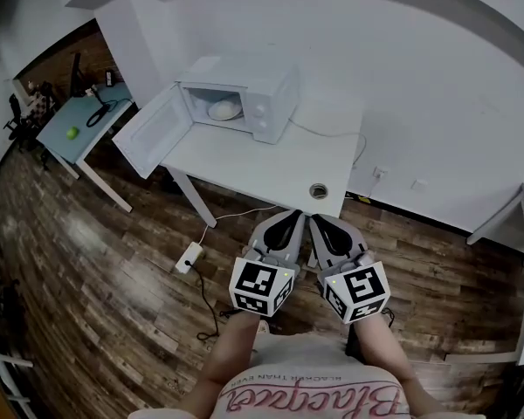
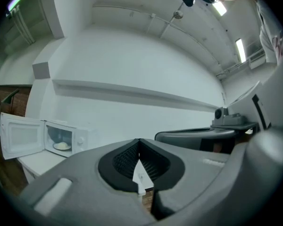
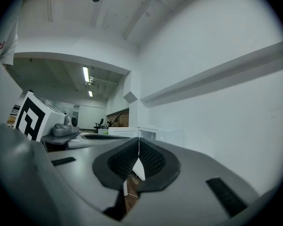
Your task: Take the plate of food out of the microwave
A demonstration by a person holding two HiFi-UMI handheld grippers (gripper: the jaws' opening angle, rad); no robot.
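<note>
A white microwave (image 1: 244, 101) stands at the far left of a white table (image 1: 271, 168), its door (image 1: 151, 132) swung wide open. Inside it sits a plate of pale food (image 1: 224, 109), which the left gripper view also shows as the plate (image 2: 62, 146) within the microwave (image 2: 68, 139). My left gripper (image 1: 295, 216) and right gripper (image 1: 318, 222) are side by side in front of the table's near edge, well short of the microwave. Both are shut and hold nothing: the left gripper (image 2: 139, 143) and the right gripper (image 3: 139, 143) each have their pads pressed together.
A round cable hole (image 1: 318, 190) sits near the table's front edge. A white power strip (image 1: 190, 257) and its cables lie on the wooden floor to the left. A blue desk (image 1: 74, 125) with a green ball (image 1: 72, 133) stands far left; another white table (image 1: 506, 216) stands at the right.
</note>
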